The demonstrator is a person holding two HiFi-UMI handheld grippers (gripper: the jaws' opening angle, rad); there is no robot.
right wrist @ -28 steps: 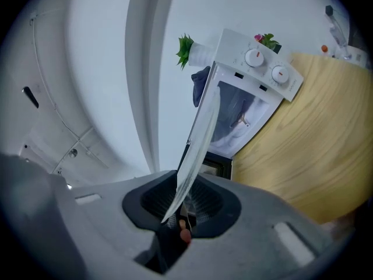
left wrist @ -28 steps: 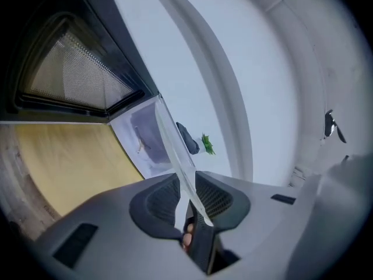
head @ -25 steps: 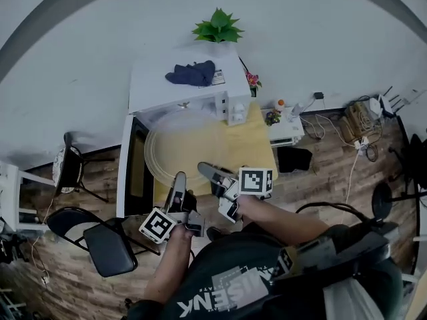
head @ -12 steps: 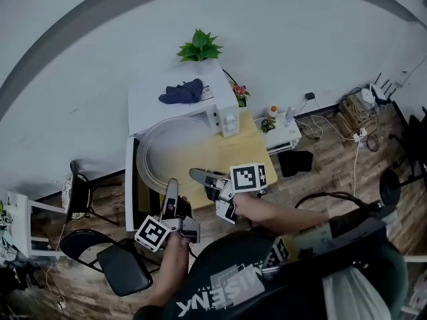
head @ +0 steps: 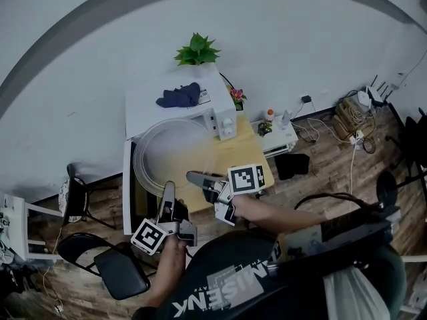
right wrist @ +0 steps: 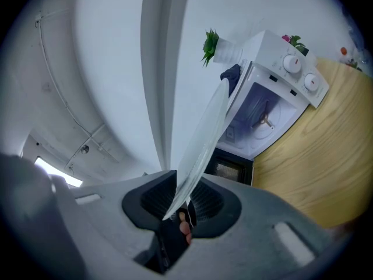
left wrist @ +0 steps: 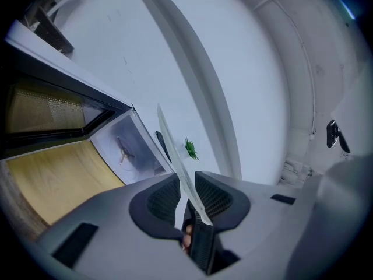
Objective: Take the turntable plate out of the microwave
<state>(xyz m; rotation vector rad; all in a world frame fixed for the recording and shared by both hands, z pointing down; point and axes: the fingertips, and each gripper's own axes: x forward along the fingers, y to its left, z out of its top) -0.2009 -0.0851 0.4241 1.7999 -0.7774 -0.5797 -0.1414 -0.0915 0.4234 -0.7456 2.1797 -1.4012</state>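
1. Start at the left gripper (left wrist: 186, 196). Its dark ribbed fingers (left wrist: 160, 200) are clamped on the near rim of the clear round glass turntable plate (left wrist: 175, 162), with the thin glass pinched between the pads.
2. Over to the right gripper (right wrist: 179, 200), and it's the same picture. Its fingers (right wrist: 207, 200) are closed on the plate's (right wrist: 204, 136) rim, and the glass runs away from them towards the microwave.
3. From the head view, the left gripper (head: 167, 193) grips the near-left of the plate (head: 173, 153). The right gripper (head: 195, 177) has the near-right, close beside it.
4. The plate is out of the microwave. It hangs in the air in front of the open cavity, carried by the two grippers alone, over the far-left part of the light wooden tabletop (head: 243, 149).
5. Behind it sits the white boxy microwave (head: 167, 112), its dark-windowed door (head: 127, 192) swung open to the left. The lit cavity (right wrist: 262, 118) shows a bare three-armed hub on its floor.
6. On the microwave's top lies a crumpled dark blue cloth (head: 179, 95), with a leafy green potted plant (head: 197, 49) at the far edge.
7. Down at the near left, a black folding chair (head: 120, 272) stands on the wooden floor.
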